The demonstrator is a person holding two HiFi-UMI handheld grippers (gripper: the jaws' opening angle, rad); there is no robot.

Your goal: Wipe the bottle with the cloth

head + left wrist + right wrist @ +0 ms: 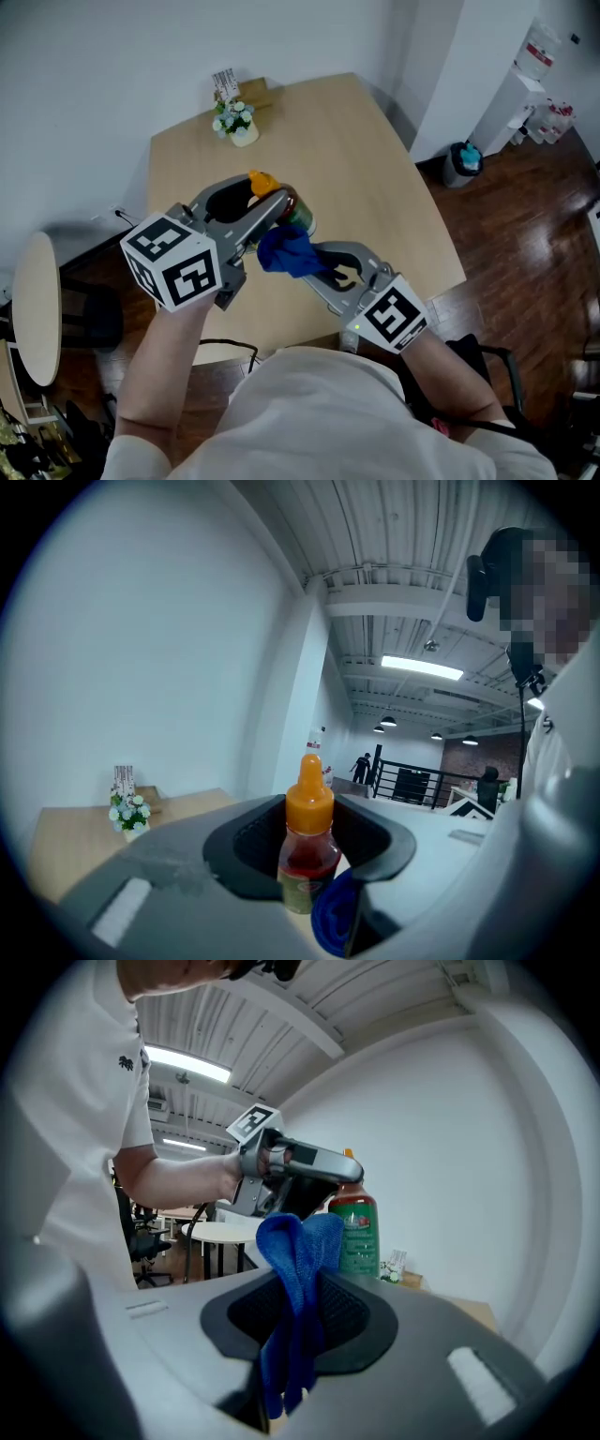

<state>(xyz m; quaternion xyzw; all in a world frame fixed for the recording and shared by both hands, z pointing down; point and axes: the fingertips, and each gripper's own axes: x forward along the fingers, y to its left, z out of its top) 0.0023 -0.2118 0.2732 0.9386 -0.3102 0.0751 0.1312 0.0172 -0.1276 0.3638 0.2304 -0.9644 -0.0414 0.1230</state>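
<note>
Above the near end of the pale wooden table [375, 159], a person in a white shirt is holding both grippers up off the tabletop, forearms reaching in from the table's near edge. The left gripper [309, 855] is clamping its jaws on the lower body of the bottle [298, 214], one dark pad pressing on each side, and is keeping it lifted clear of the table. The right gripper [295, 1321] is working just nearer the table's near edge than the left one, its jaws pinching the blue cloth [295, 1260], whose folded top is sticking up past the pads while its loose ends are hanging down between them. The bottle, red sauce under an orange nozzle cap with a green label, is showing cap uppermost in both gripper views. The cloth is lying against the bottle's lower side, on the side facing the table's near edge. At the table's far edge a small pot of flowers [234, 122] is standing beside the wall.
</note>
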